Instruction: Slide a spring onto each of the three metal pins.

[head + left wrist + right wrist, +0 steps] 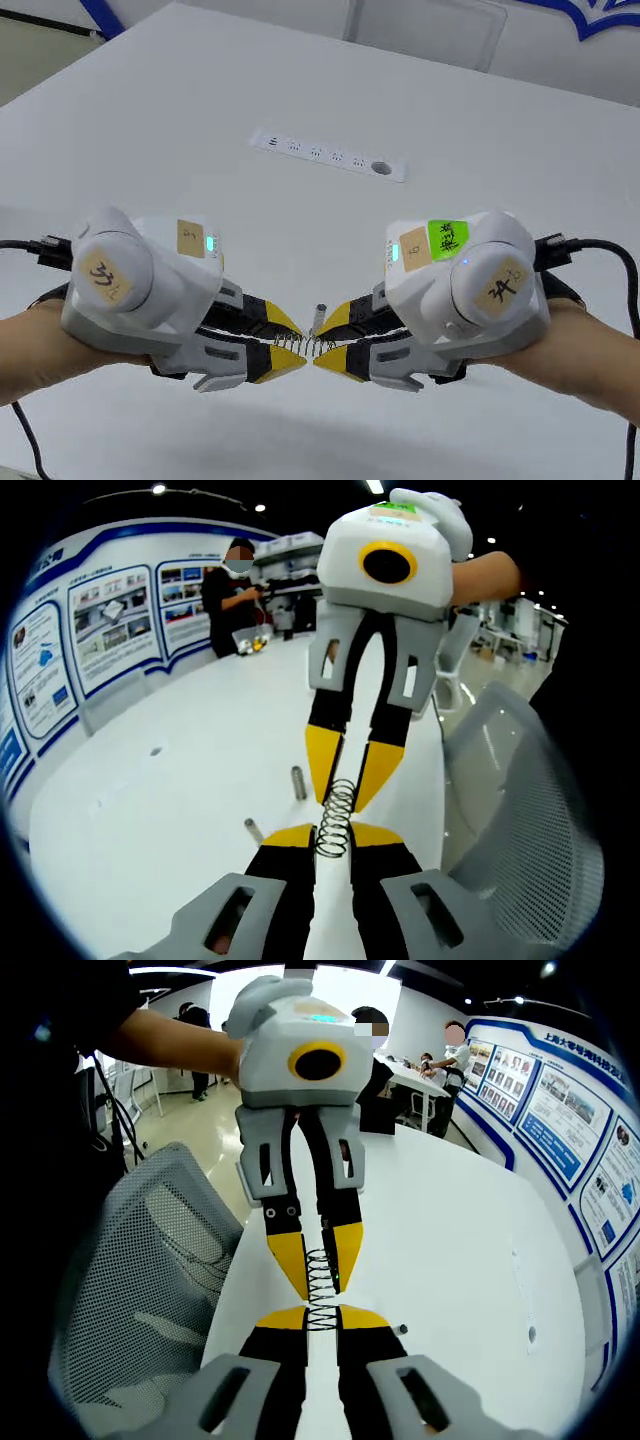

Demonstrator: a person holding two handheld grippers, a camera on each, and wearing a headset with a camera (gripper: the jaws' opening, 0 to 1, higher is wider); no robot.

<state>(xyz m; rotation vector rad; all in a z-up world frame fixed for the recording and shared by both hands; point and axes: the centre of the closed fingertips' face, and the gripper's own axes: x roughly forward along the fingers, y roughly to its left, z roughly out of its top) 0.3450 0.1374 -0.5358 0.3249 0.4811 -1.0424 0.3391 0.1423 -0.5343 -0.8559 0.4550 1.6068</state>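
Observation:
A small coil spring (306, 347) hangs level between my two grippers, just above the white table (300, 90). My left gripper (290, 345) is shut on its left end. My right gripper (328, 342) is shut on its right end, tips facing the left one. One short metal pin (320, 315) stands upright just behind the spring. The left gripper view has the spring (335, 818) rising from my left gripper (333, 837) to the right gripper (348, 780), with two pins (298, 782) (253, 830) on the table beside it. In the right gripper view my right gripper (322, 1318) holds the spring (320, 1290).
A white power strip (328, 154) lies across the middle of the table. A grey mesh chair (150, 1260) stands beside the table's near edge. Black cables (610, 250) trail from both grippers. People stand at benches in the background (235, 590).

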